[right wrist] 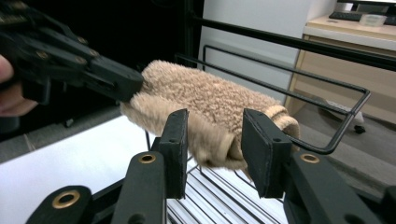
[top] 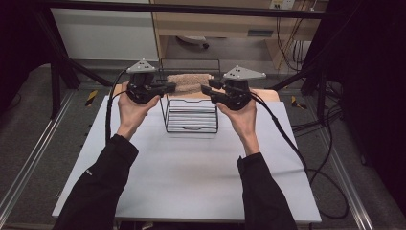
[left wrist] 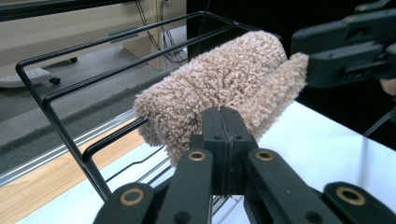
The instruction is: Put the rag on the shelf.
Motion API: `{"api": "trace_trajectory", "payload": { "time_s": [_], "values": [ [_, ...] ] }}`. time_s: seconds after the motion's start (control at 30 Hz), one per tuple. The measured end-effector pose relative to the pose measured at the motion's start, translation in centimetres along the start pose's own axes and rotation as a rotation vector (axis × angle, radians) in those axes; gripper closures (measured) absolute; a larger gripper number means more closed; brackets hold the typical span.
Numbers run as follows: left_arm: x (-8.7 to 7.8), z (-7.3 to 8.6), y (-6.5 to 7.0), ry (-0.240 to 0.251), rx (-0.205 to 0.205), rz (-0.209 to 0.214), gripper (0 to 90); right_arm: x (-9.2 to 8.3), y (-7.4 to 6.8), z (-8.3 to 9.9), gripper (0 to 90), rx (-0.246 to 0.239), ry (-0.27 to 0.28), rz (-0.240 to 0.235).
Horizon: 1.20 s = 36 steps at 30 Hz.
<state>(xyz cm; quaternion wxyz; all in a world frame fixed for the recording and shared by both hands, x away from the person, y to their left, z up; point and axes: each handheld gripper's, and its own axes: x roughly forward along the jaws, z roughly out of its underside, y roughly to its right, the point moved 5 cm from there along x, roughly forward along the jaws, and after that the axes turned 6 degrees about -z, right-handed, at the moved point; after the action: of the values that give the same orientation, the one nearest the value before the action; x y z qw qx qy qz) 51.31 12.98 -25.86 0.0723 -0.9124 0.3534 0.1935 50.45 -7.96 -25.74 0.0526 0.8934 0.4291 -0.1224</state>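
A beige fluffy towel [top: 189, 82] [left wrist: 224, 74] [right wrist: 205, 100] lies rolled over the top bars of a black wire rack [top: 191, 117] at the far middle of the table. My left gripper [top: 170, 87] [left wrist: 223, 114] is at the towel's left end; its jaws are pressed together and appear to pinch the towel's edge. From the right gripper view its tip [right wrist: 135, 84] meets the fabric. My right gripper [top: 206, 88] [right wrist: 212, 130] stands at the towel's right end with the jaws apart. The towel's end hangs between the pads and is not squeezed.
The rack [right wrist: 327, 116] stands on a white tabletop [top: 191, 177], with a wooden board [top: 270, 95] under its far side. Cables [top: 306, 158] trail off the table's right edge. A black frame bar [top: 191, 8] crosses behind, with dark uprights at both sides.
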Motion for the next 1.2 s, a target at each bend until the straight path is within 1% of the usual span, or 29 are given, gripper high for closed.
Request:
{"api": "trace_trajectory", "payload": {
  "time_s": [0.07, 0.13, 0.17, 0.2, 0.3, 0.37, 0.47, 0.53, 0.63, 0.73, 0.87, 0.97, 1.03, 1.1, 1.2],
  "values": [
    [0.0, 0.1, 0.1, 0.001, 0.003, 0.000, 89.7, -0.1, -0.1, -0.1, 62.2, 0.008, 0.006, -0.006],
    [0.1, 0.3, 0.1, 0.003, 0.009, -0.003, 89.5, -0.1, -0.1, -0.2, 64.7, 0.014, 0.006, -0.009],
    [0.1, 0.4, 0.1, 0.001, 0.014, -0.005, 89.3, -0.1, -0.2, -0.1, 67.6, 0.020, 0.002, -0.015],
    [0.2, 0.6, 0.1, 0.002, 0.016, -0.006, 89.2, -0.1, -0.2, 0.0, 72.5, 0.023, -0.008, -0.021],
    [0.4, 1.1, 0.0, 0.000, 0.020, -0.010, 87.9, 0.2, -0.3, 0.6, 83.1, 0.034, -0.050, -0.026],
    [0.5, 1.4, -0.1, -0.005, 0.023, -0.012, 87.1, 0.5, -0.1, 1.1, 87.5, 0.047, -0.074, -0.018],
    [0.7, 1.7, -0.3, -0.004, 0.022, -0.020, 85.9, 0.9, 0.4, 1.8, 89.2, 0.052, -0.099, 0.014],
    [0.9, 1.8, -0.4, -0.007, 0.021, -0.027, 85.6, 1.2, 0.8, 2.2, 89.2, 0.056, -0.101, 0.031],
    [1.2, 1.9, -0.5, -0.007, 0.018, -0.030, 84.8, 1.5, 1.2, 2.5, 88.7, 0.061, -0.094, 0.038],
    [1.2, 1.9, -0.5, -0.004, 0.016, -0.027, 83.2, 1.5, 1.1, 2.6, 87.0, 0.048, -0.089, 0.034],
    [0.6, 1.9, -0.4, 0.006, 0.023, -0.026, 78.6, 0.7, 0.8, 2.2, 83.1, 0.049, -0.070, 0.026],
    [0.2, 2.0, -0.4, 0.011, 0.018, -0.027, 72.8, 0.0, 0.6, 2.0, 78.4, 0.050, -0.067, 0.023],
    [-0.1, 2.2, -0.4, 0.006, 0.012, -0.024, 68.1, -0.5, 0.4, 2.0, 75.3, 0.047, -0.067, 0.021],
    [-0.4, 2.5, -0.4, 0.001, 0.017, -0.031, 63.3, -0.9, 0.2, 2.0, 71.2, 0.053, -0.064, 0.013],
    [-0.8, 3.2, -0.3, -0.010, 0.021, -0.026, 55.3, -1.6, 0.3, 2.4, 65.7, 0.068, -0.068, 0.011]
  ]
}}
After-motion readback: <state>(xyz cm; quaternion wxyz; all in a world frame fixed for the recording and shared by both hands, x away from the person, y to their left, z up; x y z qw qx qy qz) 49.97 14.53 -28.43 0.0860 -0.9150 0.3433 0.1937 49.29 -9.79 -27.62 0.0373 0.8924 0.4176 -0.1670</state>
